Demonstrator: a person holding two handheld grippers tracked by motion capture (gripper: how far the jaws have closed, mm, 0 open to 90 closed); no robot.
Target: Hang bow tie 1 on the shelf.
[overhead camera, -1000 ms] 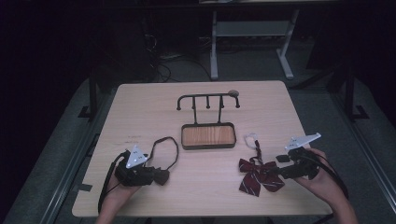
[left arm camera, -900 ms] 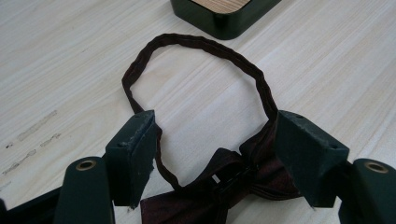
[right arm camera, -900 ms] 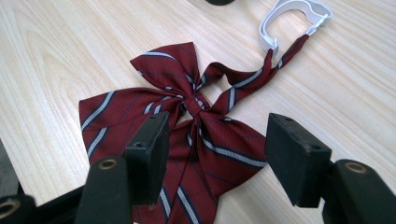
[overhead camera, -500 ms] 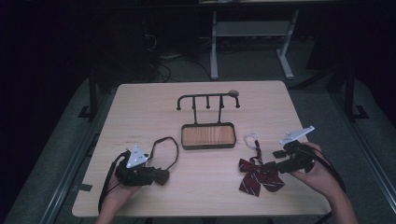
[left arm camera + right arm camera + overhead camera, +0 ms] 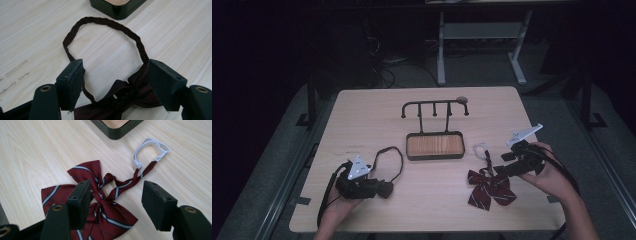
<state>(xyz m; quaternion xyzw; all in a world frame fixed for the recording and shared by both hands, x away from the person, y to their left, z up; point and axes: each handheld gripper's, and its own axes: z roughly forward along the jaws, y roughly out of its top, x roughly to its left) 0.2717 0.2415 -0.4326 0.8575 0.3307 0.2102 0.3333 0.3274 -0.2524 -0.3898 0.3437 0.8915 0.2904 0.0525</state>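
A dark maroon bow tie [image 5: 384,188] [image 5: 130,98] with a looped neck band [image 5: 105,23] lies on the table at the front left. My left gripper [image 5: 379,189] [image 5: 115,82] is open, its jaws on either side of the bow's knot. At the front right lies a red striped bow tie [image 5: 488,189] [image 5: 100,202] with a white elastic strap [image 5: 480,148] [image 5: 150,150]. My right gripper [image 5: 502,167] [image 5: 116,200] is open just above it, the jaws straddling its knot and band.
A dark metal stand with a wooden base tray [image 5: 434,145] [image 5: 117,10] [image 5: 117,128] and a hook rail [image 5: 434,106] sits mid-table. Table edges run near both hands. A desk frame [image 5: 479,45] stands beyond the table.
My right gripper has shifted left and tipped down toward the striped bow tie. The left gripper and the dark bow tie have stayed put.
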